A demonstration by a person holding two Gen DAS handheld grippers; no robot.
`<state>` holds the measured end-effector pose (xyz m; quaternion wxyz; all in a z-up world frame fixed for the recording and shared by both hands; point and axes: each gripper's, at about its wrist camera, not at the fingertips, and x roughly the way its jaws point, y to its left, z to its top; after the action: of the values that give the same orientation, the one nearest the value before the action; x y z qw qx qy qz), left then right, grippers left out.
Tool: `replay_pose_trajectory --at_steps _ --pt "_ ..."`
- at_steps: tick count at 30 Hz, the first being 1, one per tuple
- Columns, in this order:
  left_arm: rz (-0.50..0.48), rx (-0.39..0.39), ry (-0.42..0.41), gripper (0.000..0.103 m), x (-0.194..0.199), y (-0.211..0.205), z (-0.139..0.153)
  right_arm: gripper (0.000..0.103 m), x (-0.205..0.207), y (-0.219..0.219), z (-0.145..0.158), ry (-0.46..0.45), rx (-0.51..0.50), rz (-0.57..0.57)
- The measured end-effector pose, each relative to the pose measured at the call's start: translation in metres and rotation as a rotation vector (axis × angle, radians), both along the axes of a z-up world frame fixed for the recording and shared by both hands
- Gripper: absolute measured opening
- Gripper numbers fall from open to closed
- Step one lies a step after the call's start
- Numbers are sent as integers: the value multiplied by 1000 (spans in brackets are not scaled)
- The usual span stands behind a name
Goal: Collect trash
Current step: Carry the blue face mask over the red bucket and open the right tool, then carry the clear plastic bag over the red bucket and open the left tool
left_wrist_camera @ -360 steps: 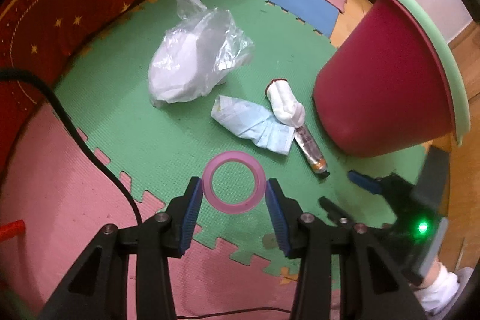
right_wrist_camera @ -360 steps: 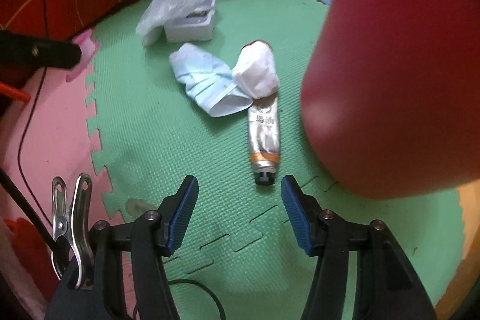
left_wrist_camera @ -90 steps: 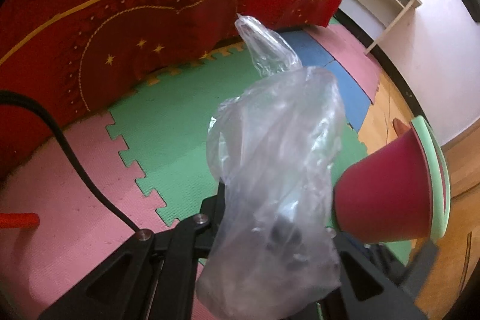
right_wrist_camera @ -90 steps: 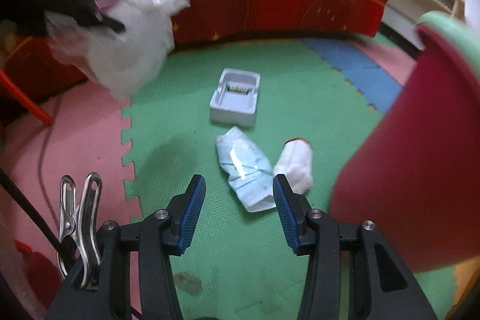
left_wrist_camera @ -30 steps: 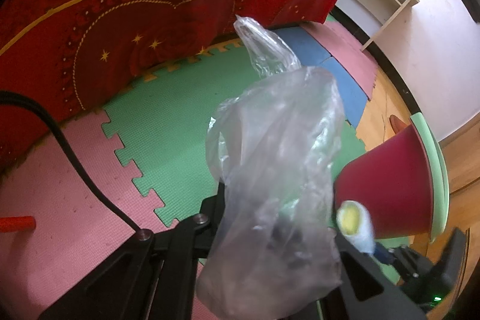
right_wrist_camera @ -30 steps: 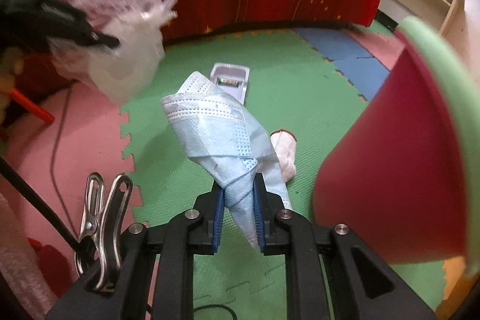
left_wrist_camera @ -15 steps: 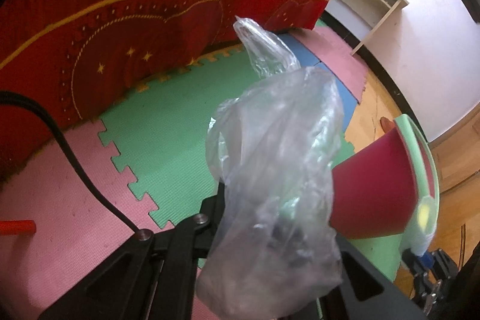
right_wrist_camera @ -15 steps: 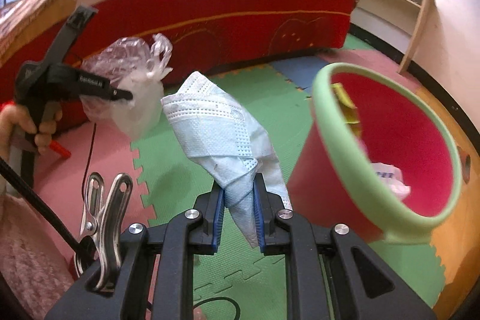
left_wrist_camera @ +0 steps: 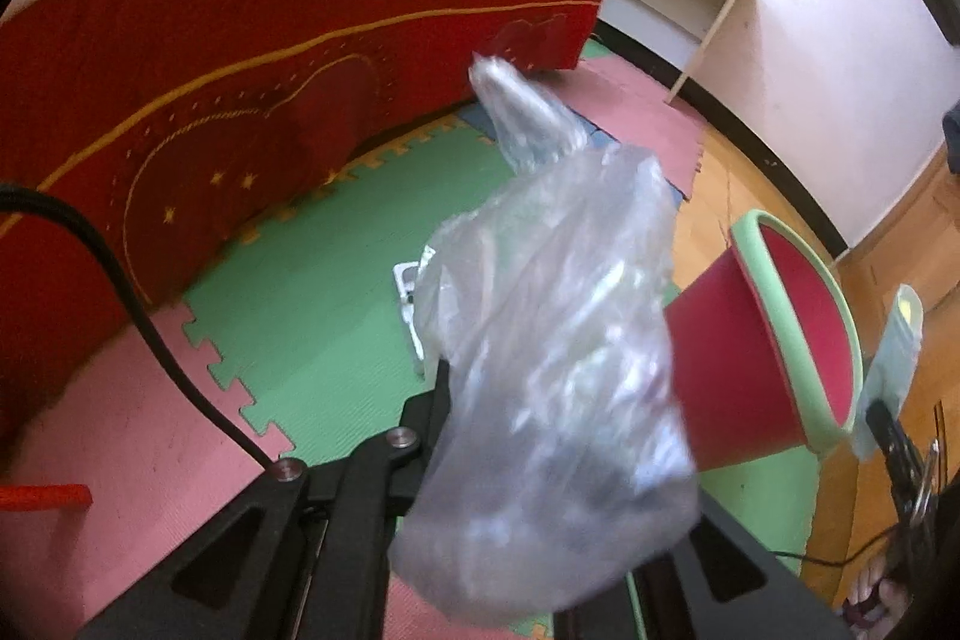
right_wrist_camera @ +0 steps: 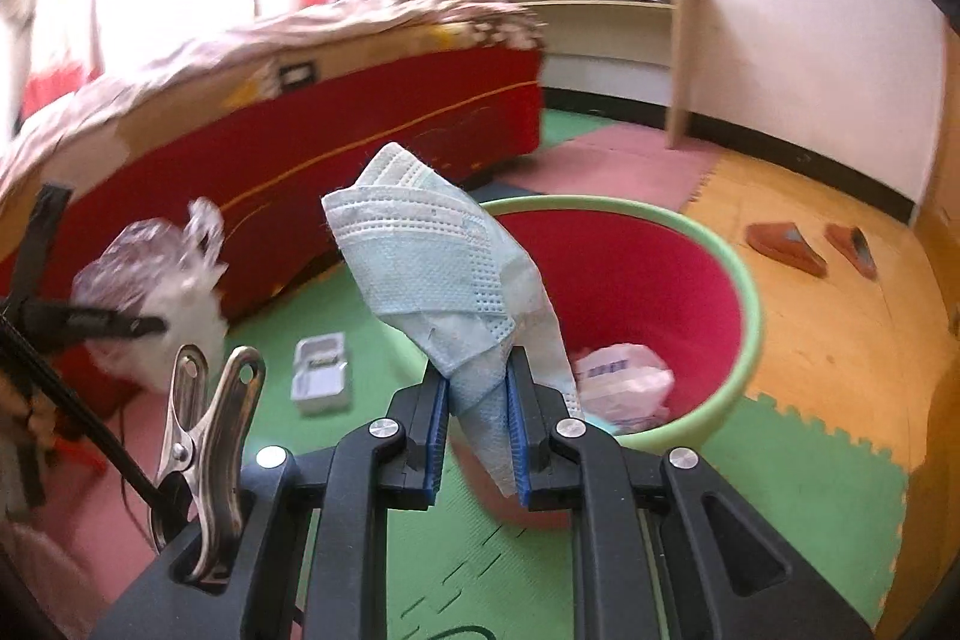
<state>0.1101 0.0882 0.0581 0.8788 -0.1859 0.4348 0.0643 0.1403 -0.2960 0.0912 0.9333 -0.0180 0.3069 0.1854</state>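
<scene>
Face mask above red bin

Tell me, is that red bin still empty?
No, the bin already holds a white crumpled packet at its bottom, seen past the mask in the right gripper.

My left wrist camera looks steeply down along its fingers at the foam floor mat, with a clear plastic bag pressed close and filling the centre. My right wrist camera faces flatter, across the room, the red bin near at centre. Both views share that bin, the red bed base and the wooden shelf.
</scene>
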Motion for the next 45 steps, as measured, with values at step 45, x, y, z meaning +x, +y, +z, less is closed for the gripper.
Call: replay_pose_trajectory --at_steps 45 --pt "-270 61 -158 7 31 -167 104 45 27 -76 -19 -8 169 -203"
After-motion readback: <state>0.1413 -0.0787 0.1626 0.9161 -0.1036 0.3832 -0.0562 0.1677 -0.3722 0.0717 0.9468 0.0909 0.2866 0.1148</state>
